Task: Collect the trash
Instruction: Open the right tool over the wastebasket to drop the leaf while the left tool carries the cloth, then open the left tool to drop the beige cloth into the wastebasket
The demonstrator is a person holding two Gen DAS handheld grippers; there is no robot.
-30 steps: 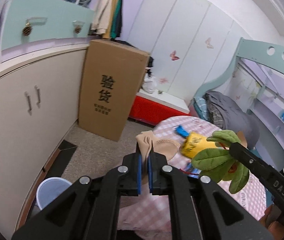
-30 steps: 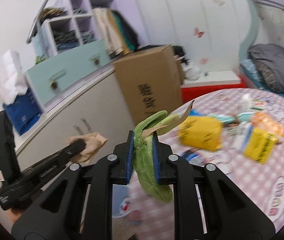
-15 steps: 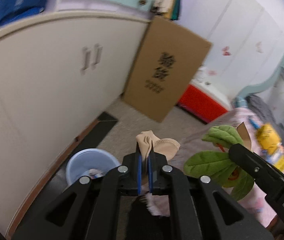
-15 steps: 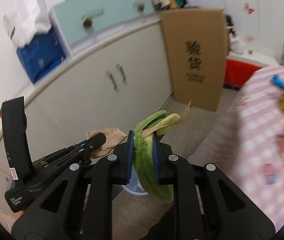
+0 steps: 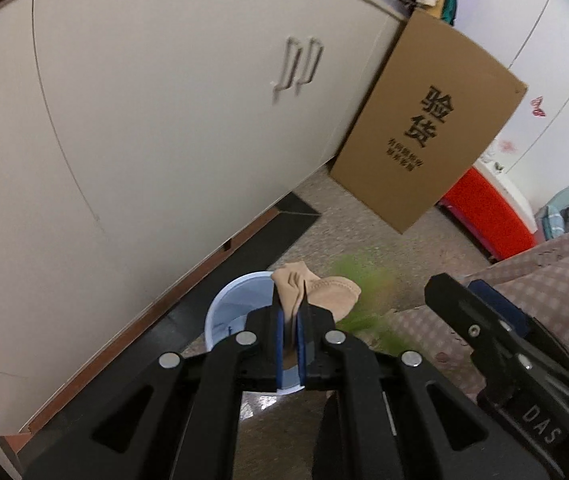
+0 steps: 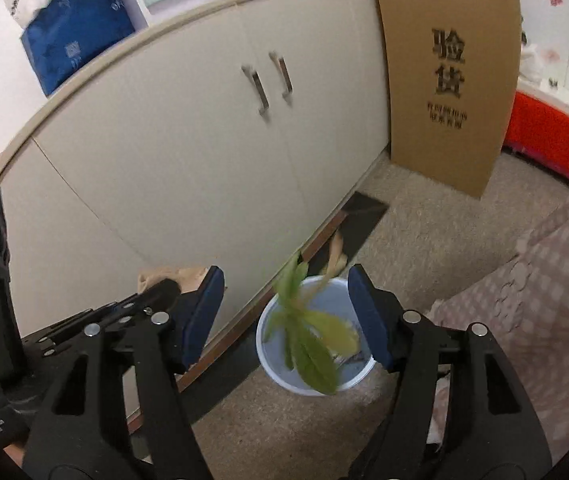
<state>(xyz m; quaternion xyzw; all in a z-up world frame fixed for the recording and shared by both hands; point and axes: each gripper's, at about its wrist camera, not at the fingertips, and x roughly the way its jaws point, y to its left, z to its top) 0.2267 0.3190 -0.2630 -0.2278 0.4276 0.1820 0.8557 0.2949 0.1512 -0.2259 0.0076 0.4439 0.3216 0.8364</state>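
Gripping: left claw (image 5: 289, 312), jaws pinched on a beige fabric piece (image 5: 316, 286), held above the near rim of a pale blue bin (image 5: 236, 300).

Right claw (image 6: 286, 312): jaws spread wide, nothing between the blue pads (image 6: 368, 320).

Green leafy item (image 6: 304, 344): blurred, in mid-air between the spread jaws, directly over the mouth of the pale blue bin (image 6: 268, 344); touching neither pad. In the left wrist view it shows only as a green smear (image 5: 360, 304) beside the fabric piece.

Bin contents: some scraps at the bottom, too blurred to name.

Bin position: on the speckled floor (image 6: 436, 232), just beside the base of a white cabinet (image 6: 188, 152) with two metal handles.

Cardboard box (image 6: 452, 72): leaning upright against the cabinet's end, printed with dark characters.

Red storage box (image 6: 552, 136): behind the cardboard box.

Table (image 6: 556, 280): pink checked cloth, at the right edge, near the bin.
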